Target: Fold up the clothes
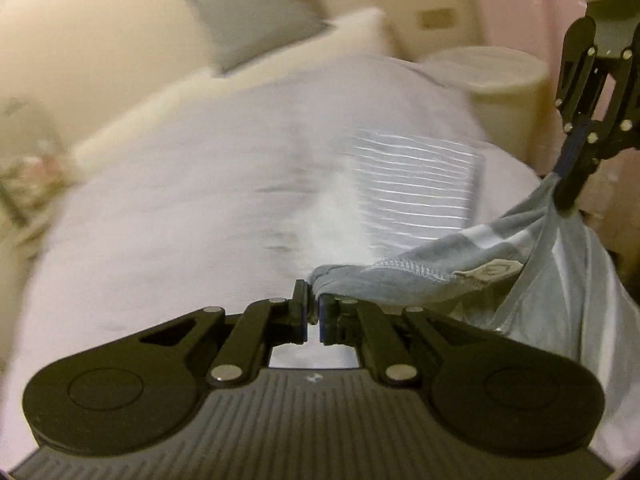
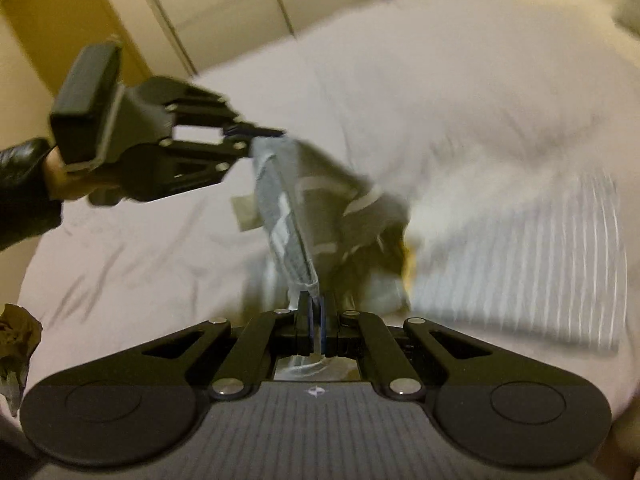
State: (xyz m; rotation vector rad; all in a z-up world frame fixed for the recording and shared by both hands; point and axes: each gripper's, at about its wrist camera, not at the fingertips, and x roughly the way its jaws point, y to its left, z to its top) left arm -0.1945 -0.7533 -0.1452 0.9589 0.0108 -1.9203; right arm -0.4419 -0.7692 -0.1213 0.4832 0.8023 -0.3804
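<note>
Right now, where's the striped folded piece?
The striped folded garment lies flat on the bed, right of centre in both wrist views, just beyond the grey garment that hangs between the left gripper and right gripper.

Black hand-held gripper (image 1: 313,312) with silver rivets; glossy black sleeve (image 2: 22,188).

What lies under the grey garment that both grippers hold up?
Under the grey garment lies the white bed sheet, with a striped folded cloth beside it. Anything directly beneath its hanging folds is hidden.

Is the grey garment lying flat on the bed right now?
No, the grey garment hangs in the air, pinched between the left tool and the right tool above the bed.
</note>
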